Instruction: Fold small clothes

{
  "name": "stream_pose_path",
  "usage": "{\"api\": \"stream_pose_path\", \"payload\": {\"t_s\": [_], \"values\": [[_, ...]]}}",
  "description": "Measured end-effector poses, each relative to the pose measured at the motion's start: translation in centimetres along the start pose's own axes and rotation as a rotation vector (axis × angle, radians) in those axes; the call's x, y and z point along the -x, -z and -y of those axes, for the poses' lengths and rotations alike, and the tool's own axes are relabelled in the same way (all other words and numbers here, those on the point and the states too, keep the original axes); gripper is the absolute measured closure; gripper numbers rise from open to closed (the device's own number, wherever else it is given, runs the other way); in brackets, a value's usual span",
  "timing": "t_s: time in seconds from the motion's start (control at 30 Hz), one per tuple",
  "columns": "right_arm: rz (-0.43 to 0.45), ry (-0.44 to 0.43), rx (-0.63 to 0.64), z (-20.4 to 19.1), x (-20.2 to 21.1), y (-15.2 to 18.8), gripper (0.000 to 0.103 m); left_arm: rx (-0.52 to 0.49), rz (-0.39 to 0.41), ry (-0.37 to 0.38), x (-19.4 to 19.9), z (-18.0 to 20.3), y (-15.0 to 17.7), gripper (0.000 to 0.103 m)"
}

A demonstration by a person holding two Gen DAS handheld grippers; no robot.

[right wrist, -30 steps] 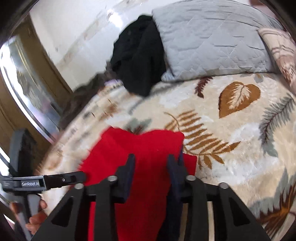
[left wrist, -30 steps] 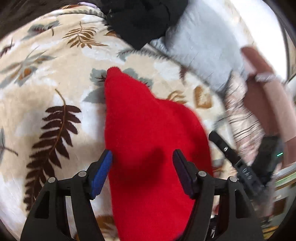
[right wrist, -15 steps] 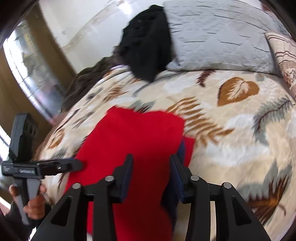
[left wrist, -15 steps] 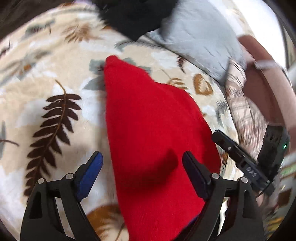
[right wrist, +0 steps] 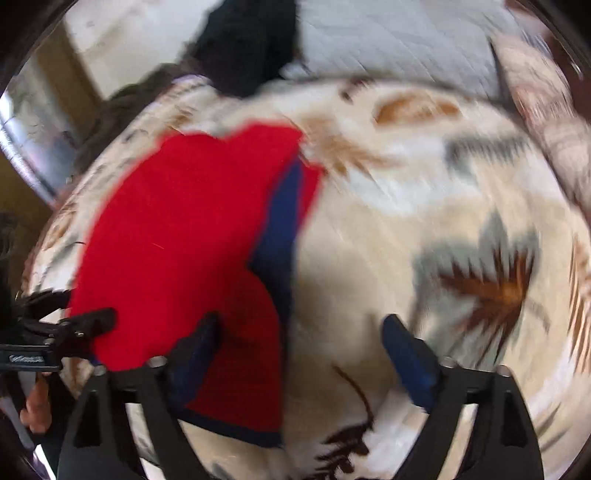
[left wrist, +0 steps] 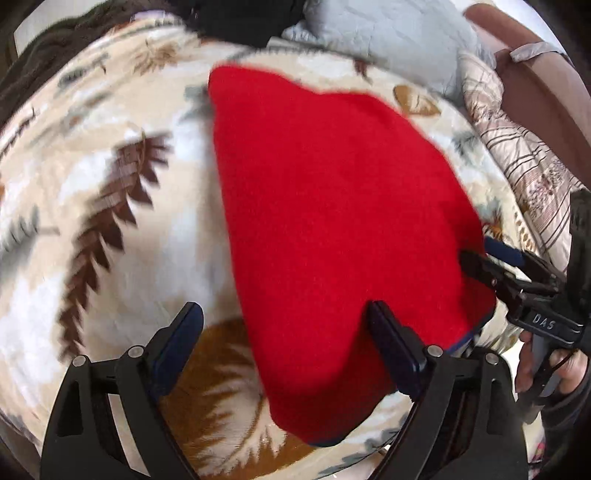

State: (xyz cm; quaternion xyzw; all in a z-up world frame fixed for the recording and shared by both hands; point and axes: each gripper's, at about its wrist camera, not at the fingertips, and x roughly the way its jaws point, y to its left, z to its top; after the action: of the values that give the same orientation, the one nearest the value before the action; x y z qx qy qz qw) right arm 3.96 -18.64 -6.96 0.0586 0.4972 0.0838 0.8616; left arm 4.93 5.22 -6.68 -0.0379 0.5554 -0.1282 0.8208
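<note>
A red garment with a navy hem lies flat on the leaf-patterned blanket. It also shows in the right wrist view, with a navy band along its right edge. My left gripper is open and empty, its right finger over the garment's near edge. My right gripper is open and empty, its left finger over the garment's near right corner. The right gripper also shows in the left wrist view, at the garment's right edge. The left gripper also shows in the right wrist view.
A grey quilted pillow and a black garment lie at the far end of the bed. A striped patterned pillow lies at the right. A wall and a wooden frame stand beyond the bed's left side.
My right gripper has opened and let go of the garment, which now lies flat. My left gripper has opened wider and drawn back. Both views are blurred by motion.
</note>
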Motion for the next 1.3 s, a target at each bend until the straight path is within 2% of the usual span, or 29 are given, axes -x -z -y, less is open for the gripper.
{"api": "stream_pose_path", "payload": {"t_s": [0.07, 0.13, 0.2, 0.27, 0.33, 0.37, 0.57, 0.8, 0.97, 1.1, 1.3], "values": [[0.008, -0.020, -0.083, 0.9, 0.0, 0.4, 0.006, 0.031, 0.016, 0.004, -0.2, -0.1, 0.0, 0.008], [-0.001, -0.005, -0.103, 0.9, 0.6, 0.3, 0.004, 0.028, 0.016, -0.008, 0.4, 0.2, 0.0, 0.009], [-0.008, 0.059, -0.080, 0.5, 1.6, 0.2, 0.004, 0.018, 0.027, -0.017, 1.1, 0.5, 0.2, 0.009], [-0.005, 0.164, -0.024, -0.1, 2.9, 0.1, 0.001, -0.010, 0.059, -0.051, 2.2, 0.6, 0.8, 0.009], [-0.091, 0.267, 0.054, -0.8, 3.2, 0.0, 0.001, -0.038, 0.103, -0.100, 3.4, 0.7, 1.7, 0.009], [-0.105, 0.285, 0.080, -0.8, 3.5, 0.3, 0.001, -0.052, 0.127, -0.124, 3.9, 0.7, 2.1, 0.009], [-0.024, 0.298, 0.202, -2.3, 6.8, 3.3, 0.001, -0.151, 0.231, -0.248, 5.4, 2.3, 4.5, 0.009], [0.091, 0.297, 0.238, -3.8, 9.5, 5.7, 0.001, -0.199, 0.253, -0.322, 5.7, 3.6, 6.8, 0.009], [0.147, 0.285, 0.215, -3.9, 10.5, 6.2, 0.001, -0.181, 0.263, -0.320, 6.0, 4.2, 7.9, 0.009], [0.158, 0.286, 0.177, -3.5, 10.9, 6.8, 0.001, -0.167, 0.265, -0.312, 6.3, 4.5, 8.7, 0.009], [0.194, 0.330, 0.168, -3.1, 11.6, 7.4, 0.001, -0.162, 0.270, -0.304, 6.8, 4.8, 9.4, 0.009]]}}
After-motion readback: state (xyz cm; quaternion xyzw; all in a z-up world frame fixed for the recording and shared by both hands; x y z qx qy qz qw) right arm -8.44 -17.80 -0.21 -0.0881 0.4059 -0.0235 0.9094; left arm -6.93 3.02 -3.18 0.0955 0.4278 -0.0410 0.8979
